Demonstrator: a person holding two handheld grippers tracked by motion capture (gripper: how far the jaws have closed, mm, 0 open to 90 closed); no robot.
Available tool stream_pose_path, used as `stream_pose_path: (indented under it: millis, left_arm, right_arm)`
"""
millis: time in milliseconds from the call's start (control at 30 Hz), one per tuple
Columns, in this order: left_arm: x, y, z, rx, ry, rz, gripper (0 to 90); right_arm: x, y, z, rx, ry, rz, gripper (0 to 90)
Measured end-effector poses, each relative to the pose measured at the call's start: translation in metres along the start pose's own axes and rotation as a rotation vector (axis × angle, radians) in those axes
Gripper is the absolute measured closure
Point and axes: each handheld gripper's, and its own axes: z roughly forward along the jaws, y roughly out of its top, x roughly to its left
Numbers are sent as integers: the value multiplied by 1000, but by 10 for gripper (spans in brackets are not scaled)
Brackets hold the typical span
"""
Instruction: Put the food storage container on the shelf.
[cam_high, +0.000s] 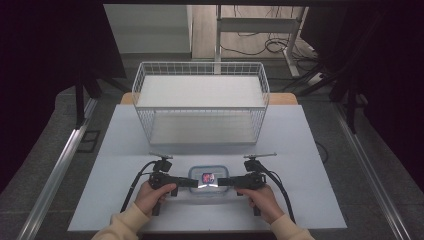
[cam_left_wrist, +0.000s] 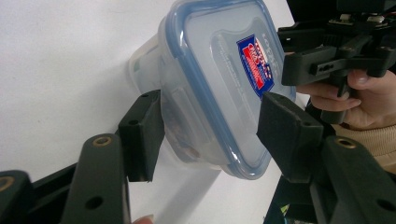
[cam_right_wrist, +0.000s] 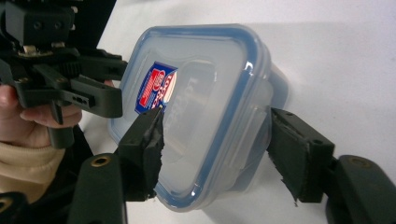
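A clear plastic container (cam_high: 205, 189) with a blue-rimmed lid and a red and blue label lies on the white table top (cam_high: 300, 165) near the front edge. My left gripper (cam_high: 186, 182) comes at its left end and my right gripper (cam_high: 223, 181) at its right end, both lying level. In the left gripper view, one pad (cam_left_wrist: 140, 130) touches the container's (cam_left_wrist: 219, 79) side flap and the other pad rests on the lid. In the right gripper view, one pad (cam_right_wrist: 142, 144) sits on the lid of the container (cam_right_wrist: 196, 93) and the other against its side. Each gripper is held by a hand in a cream sleeve.
A white wire basket (cam_high: 200, 65) stands behind the container at the back of the table, open at the top. Cables trail from both grippers toward the front edge. Metal rails run along both sides of the table.
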Motion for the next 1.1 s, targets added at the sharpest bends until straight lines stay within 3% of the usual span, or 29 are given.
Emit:
stream_pose_path:
  millis: [200,333,533,767,1100]
  left_arm:
    - [-2,-1,-2,-13,-2,-2,472]
    - [2,-6,-4,-44,-40,-39,509]
    - [-1,-7,-4,-60,-25,-29,513]
    - [-4,-9,-6,-77,-14,-16,521]
    - [-5,-9,-7,-82,-8,-18,523]
  right_arm:
    - [-3,-2,-5,-15,29,30,456]
    - [-1,-4,-7,-23,27,25,473]
    - [2,-9,-9,-42,19,16,486]
    - [2,-11,-12,-59,37,48,514]
    - [4,-12,-12,-73,38,47,522]
